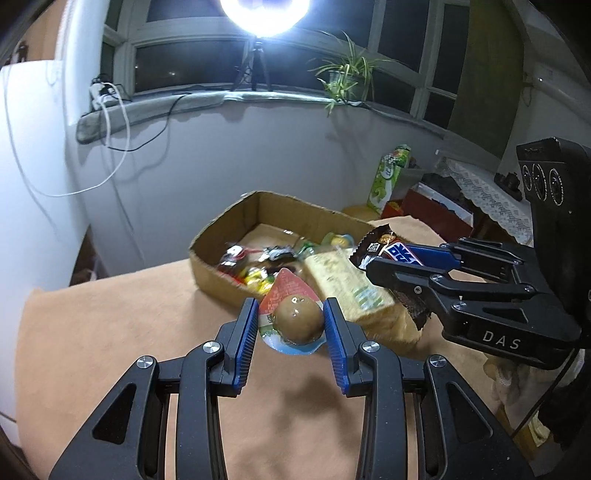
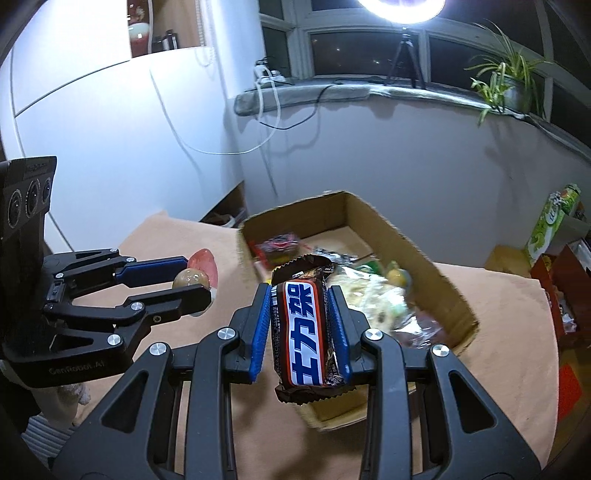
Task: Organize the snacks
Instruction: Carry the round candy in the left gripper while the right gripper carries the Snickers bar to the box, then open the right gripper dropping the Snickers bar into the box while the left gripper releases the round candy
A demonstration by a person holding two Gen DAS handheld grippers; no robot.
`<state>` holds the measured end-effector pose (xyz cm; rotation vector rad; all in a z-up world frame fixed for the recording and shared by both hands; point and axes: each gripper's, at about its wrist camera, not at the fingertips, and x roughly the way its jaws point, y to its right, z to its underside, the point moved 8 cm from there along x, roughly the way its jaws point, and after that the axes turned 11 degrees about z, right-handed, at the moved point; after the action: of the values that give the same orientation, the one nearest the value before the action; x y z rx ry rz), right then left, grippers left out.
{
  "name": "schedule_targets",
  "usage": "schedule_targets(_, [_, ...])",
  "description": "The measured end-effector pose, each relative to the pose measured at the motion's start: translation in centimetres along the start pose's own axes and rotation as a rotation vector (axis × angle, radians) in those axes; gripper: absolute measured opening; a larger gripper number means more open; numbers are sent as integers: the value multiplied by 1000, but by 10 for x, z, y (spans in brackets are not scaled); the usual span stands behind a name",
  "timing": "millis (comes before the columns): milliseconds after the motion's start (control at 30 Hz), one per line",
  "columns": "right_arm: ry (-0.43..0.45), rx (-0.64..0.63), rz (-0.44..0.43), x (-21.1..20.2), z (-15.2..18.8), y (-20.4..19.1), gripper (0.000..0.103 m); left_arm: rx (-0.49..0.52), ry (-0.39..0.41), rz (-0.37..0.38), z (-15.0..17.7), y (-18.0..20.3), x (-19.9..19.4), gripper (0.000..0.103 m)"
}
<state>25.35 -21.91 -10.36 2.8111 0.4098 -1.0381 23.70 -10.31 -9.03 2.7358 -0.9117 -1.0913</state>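
While clamped: left claw on glossy round egg pack, right claw on crinkly chocolate bar.

The small wrapped snacks inside the cardboard box are smeared by motion blur, so their labels cannot be read. The box's near wall is hidden behind the packaged egg and the chocolate bar. Above the box, the ring light is cut off by the top edge.
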Motion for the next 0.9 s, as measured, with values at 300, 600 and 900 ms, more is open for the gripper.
schedule_targets(300, [-23,34,30,14,-1,31,32,1,-18,23,-13,11,34,34])
schedule_targets(600, [-21,47,54,18,-2,41,33,-4,-22,11,-21,13,46,35])
schedule_targets(900, [8,64,74,7,-7,45,57,-2,1,-13,-27,12,42,46])
